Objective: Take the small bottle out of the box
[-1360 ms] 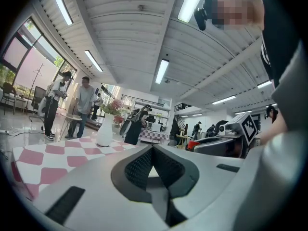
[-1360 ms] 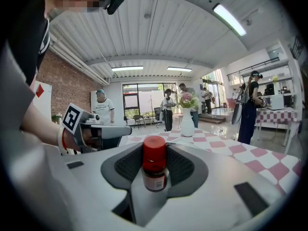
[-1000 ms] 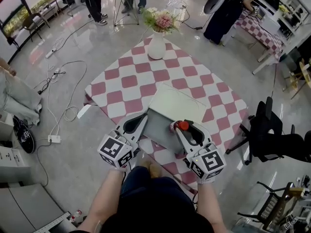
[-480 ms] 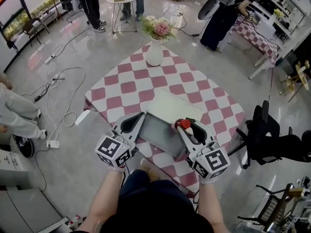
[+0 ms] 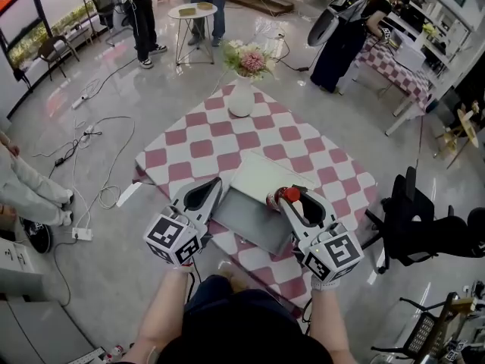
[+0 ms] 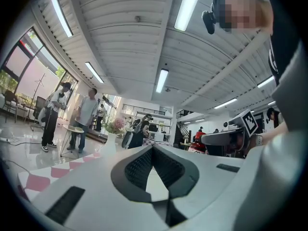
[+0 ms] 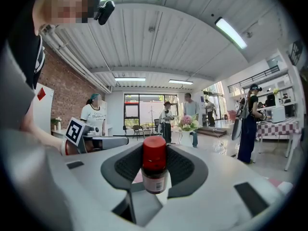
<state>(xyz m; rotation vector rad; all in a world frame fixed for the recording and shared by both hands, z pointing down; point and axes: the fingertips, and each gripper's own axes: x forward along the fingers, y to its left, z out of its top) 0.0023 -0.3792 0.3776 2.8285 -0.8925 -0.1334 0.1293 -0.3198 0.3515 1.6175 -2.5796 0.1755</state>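
The small bottle has a red cap and a dark body with a label. My right gripper is shut on it and holds it upright over the near right edge of the box. The box is a flat grey tray with its pale lid folded back, lying on the pink-and-white checked table. In the right gripper view the bottle stands between the pads of the right gripper. My left gripper hovers at the box's left edge, shut and empty. In its own view the left gripper has its tips together.
A white vase of flowers stands at the table's far corner. A black office chair is at the right. Cables and a power strip lie on the floor at the left. People stand around a small round table beyond.
Both grippers have barely moved, and the right one still holds the bottle. The head view has tipped slightly up, and a person at the left has stepped along.
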